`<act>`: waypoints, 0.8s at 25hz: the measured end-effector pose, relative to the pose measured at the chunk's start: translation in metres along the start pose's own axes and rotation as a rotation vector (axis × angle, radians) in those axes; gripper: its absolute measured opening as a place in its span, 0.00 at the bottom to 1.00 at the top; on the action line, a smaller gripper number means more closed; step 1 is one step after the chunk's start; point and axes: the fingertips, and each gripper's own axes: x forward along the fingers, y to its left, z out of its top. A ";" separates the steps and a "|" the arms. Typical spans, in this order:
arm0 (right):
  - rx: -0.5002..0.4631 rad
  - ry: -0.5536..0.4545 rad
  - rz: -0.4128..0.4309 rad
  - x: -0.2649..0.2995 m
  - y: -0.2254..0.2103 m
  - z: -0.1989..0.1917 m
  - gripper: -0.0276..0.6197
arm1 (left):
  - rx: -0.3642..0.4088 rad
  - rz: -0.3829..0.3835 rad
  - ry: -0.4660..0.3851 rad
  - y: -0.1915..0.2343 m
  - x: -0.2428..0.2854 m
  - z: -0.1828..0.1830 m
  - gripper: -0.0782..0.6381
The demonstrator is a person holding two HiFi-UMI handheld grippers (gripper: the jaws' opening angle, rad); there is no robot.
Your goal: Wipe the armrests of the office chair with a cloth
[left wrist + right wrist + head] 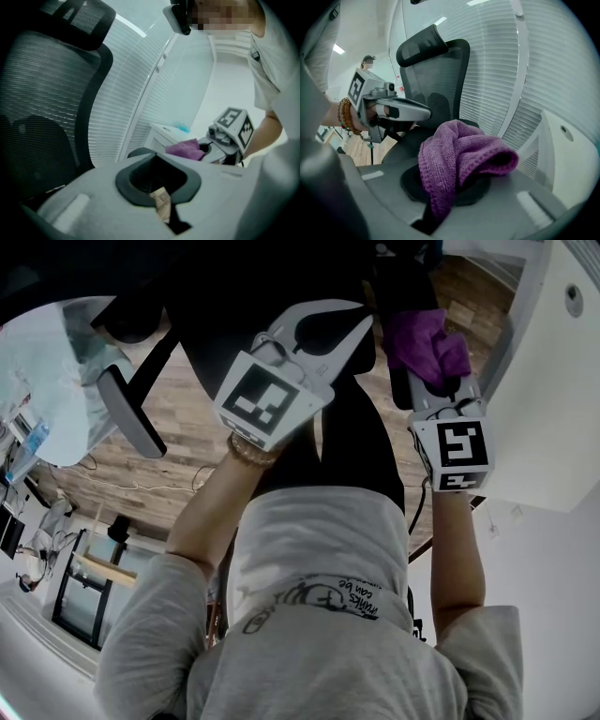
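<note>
Wood-plank floor (178, 423) underfoot, white slatted blinds (501, 70) behind, white cabinet (553, 381) off to the right. Black mesh office chair (436, 84) stands just ahead of the person, headrest (423, 44) on top. Right gripper (449, 187) is clamped on a purple cloth (459, 150). The cloth is bunched, with one fold looping up over the jaws and a tail hanging down through the gap between them. In the head view the cloth sits at the chair's right edge, over a dark upright part; cannot tell whether it touches an armrest there. Left gripper (159, 185) carries nothing, its jaws drawn nearly together with only a thin slit between them and floor showing through. It hovers over the chair, near the right gripper, tips angled toward the cloth. Long dark pad (131, 413) on a strut at the chair's left side looks like an armrest, well apart from both grippers. Beaded bracelet (248, 451) on the left wrist. Grey shirt (323, 549) fills the lower head view.
</note>
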 end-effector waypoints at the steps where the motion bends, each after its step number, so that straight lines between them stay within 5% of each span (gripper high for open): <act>1: -0.011 0.007 0.002 0.004 -0.003 0.003 0.10 | 0.000 0.000 -0.001 0.000 0.000 0.000 0.11; 20: -0.070 -0.016 0.001 0.051 -0.025 0.062 0.10 | -0.005 0.017 -0.010 0.005 -0.013 0.000 0.11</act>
